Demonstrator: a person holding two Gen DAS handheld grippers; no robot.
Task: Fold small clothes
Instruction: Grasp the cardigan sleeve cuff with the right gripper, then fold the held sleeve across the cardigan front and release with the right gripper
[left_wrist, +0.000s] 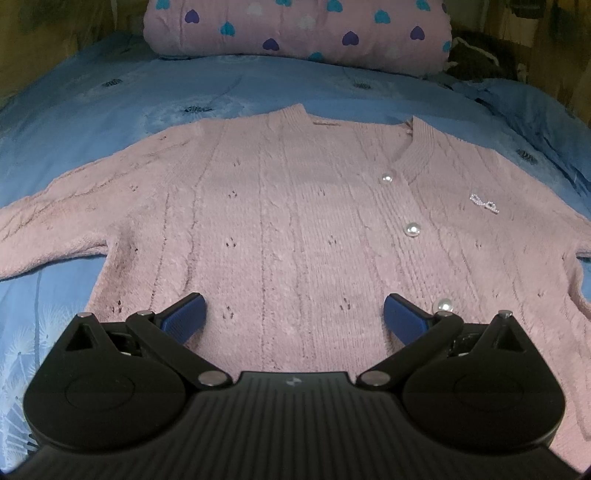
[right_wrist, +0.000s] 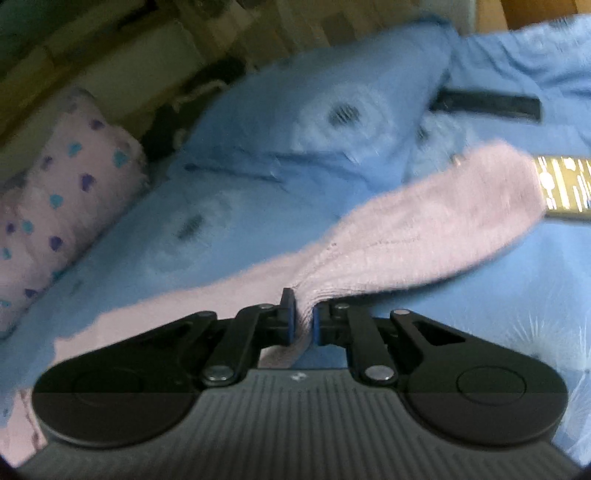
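On a bed, the right gripper (right_wrist: 303, 321) has its jaws clenched on a pinch of pink knit, the sleeve (right_wrist: 424, 236) of a small cardigan (left_wrist: 295, 229), bunched where the fabric enters the jaws. Beyond the grip the sleeve runs away to the right over the blue bedspread (right_wrist: 258, 206), its cuff end lying over a phone (right_wrist: 565, 188) with a lit screen. In the left wrist view, the left gripper (left_wrist: 293, 314) hovers with jaws released and wide apart above the cardigan's lower front, holding nothing. The cardigan lies face up and spread flat, pearl buttons (left_wrist: 412, 229) down its front, its neckline toward a rolled pink blanket (left_wrist: 295, 29) with hearts at the far end of the bed. The step in hand looks to be folding the right sleeve across the body. Done well, the sleeve would be lifted clear of the phone, carried over level so it lands straight across the chest, and let go only once it lies flat. The free left jaws could pin the body so it does not drag.
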